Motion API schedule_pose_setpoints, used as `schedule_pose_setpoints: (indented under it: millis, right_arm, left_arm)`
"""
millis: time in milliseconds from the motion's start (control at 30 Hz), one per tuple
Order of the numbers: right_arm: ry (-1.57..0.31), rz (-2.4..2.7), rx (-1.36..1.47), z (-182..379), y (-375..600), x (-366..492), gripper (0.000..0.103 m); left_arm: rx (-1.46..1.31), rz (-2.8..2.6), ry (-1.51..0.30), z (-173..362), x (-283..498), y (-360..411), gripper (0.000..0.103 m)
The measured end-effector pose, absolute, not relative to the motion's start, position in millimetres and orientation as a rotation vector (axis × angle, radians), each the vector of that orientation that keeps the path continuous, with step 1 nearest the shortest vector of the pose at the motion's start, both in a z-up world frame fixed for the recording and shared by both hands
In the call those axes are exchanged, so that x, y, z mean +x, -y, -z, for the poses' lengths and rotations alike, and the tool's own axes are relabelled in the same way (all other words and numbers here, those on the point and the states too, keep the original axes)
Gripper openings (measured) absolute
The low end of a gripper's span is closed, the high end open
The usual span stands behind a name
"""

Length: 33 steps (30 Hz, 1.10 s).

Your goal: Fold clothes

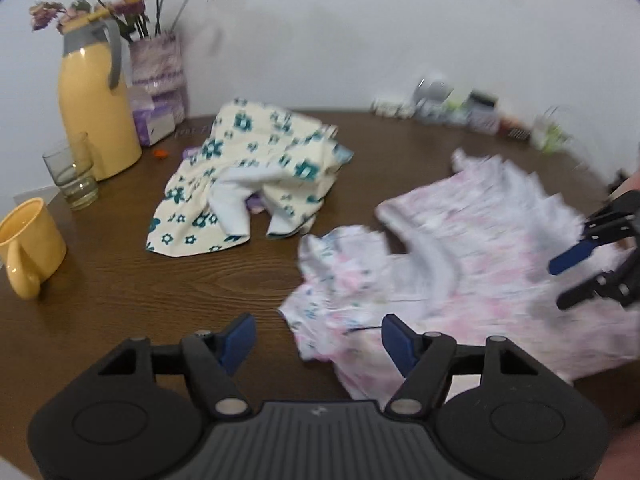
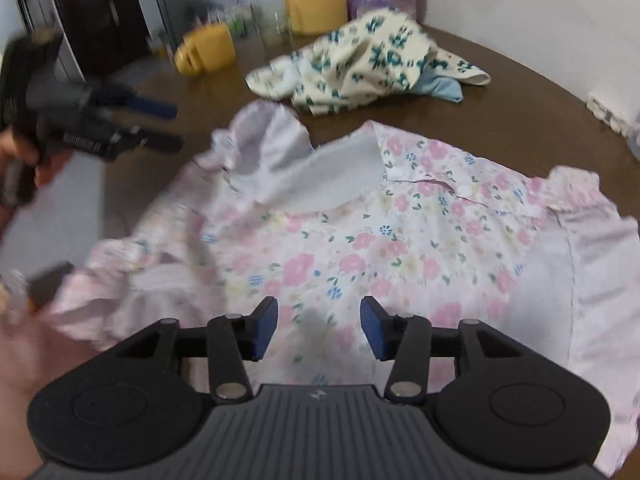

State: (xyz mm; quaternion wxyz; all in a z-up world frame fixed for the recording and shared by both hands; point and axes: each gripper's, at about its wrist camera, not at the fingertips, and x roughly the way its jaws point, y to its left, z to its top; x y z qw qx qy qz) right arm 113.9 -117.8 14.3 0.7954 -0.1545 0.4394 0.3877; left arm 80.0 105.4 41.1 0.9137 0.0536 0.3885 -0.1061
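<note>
Nearest you: left gripper (image 1: pixel 319 338), jaws apart, nothing clamped, over the edge of the pink floral garment (image 2: pixel 360 240). Your right gripper (image 2: pixel 319 328), jaws likewise parted and empty, above that garment's middle, which lies spread on the brown wooden table (image 1: pixel 140 280). Beyond: cream garment with teal flowers (image 1: pixel 248 176), crumpled. Far edge: yellow mug (image 1: pixel 30 240), drinking glass (image 1: pixel 74 172), yellow jug (image 1: pixel 94 104), flower vase (image 1: pixel 158 64).
</note>
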Motion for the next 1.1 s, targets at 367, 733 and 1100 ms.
schedule_pose_setpoints:
  millis: [367, 733, 1100]
  right_arm:
    - [-0.971, -0.805, -0.373, 11, 105, 125, 0.046]
    - [-0.94, -0.841, -0.395, 14, 75, 136, 0.047]
    - [-0.893, -0.851, -0.314, 10, 52, 154, 0.047]
  left_arm:
    - [0.155, 0.256, -0.875, -2, 132, -103, 0.013]
    - [0.202, 0.134, -0.865, -4, 126, -117, 0.001]
    - [0.167, -0.014, -0.86, -16, 130, -167, 0.003]
